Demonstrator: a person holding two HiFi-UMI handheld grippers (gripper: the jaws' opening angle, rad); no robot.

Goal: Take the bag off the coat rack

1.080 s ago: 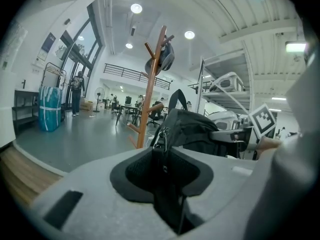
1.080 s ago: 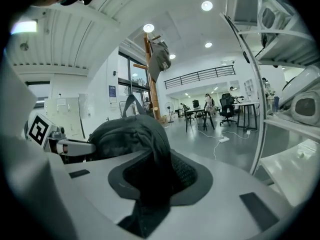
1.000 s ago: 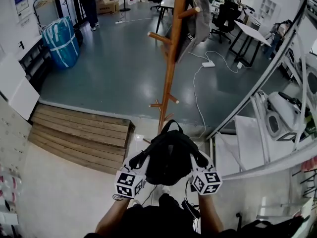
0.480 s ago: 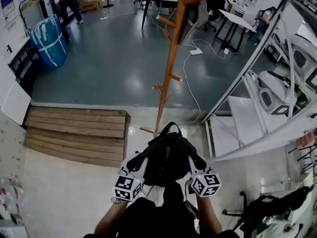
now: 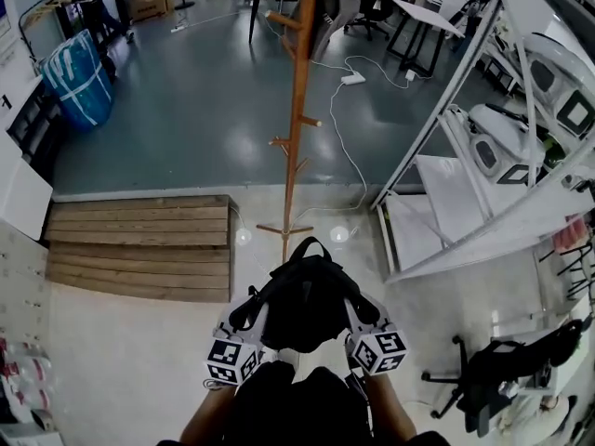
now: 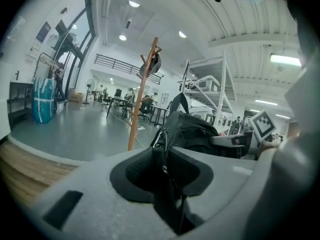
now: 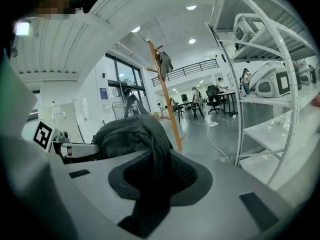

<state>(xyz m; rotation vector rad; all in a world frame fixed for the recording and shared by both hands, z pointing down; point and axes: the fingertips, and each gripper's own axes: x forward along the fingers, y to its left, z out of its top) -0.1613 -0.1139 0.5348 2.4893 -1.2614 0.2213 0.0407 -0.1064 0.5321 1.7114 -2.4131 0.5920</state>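
A black bag (image 5: 307, 300) hangs in the air in front of me, held from both sides, well clear of the wooden coat rack (image 5: 296, 119). My left gripper (image 5: 251, 314) is shut on the bag's left strap (image 6: 162, 164), which runs down between its jaws. On the other side my right gripper (image 5: 358, 312) is shut on the right strap (image 7: 155, 179). The bag's body (image 6: 192, 131) bulges beyond the left jaws, and the same body (image 7: 130, 134) shows past the right ones. The coat rack (image 6: 140, 94) stands some way off with a grey garment (image 5: 337, 7) near its top.
A low wooden platform (image 5: 139, 244) lies at the left. White metal shelving (image 5: 483, 184) with equipment runs along the right. A black office chair (image 5: 502, 374) stands at lower right. A white cable (image 5: 358, 165) trails over the grey floor behind the rack. A blue wrapped bundle (image 5: 74, 77) sits far left.
I have backed away from the coat rack with the bag held in both grippers. The rack now looks smaller and farther off; its whole foot shows. Both grips are unchanged.
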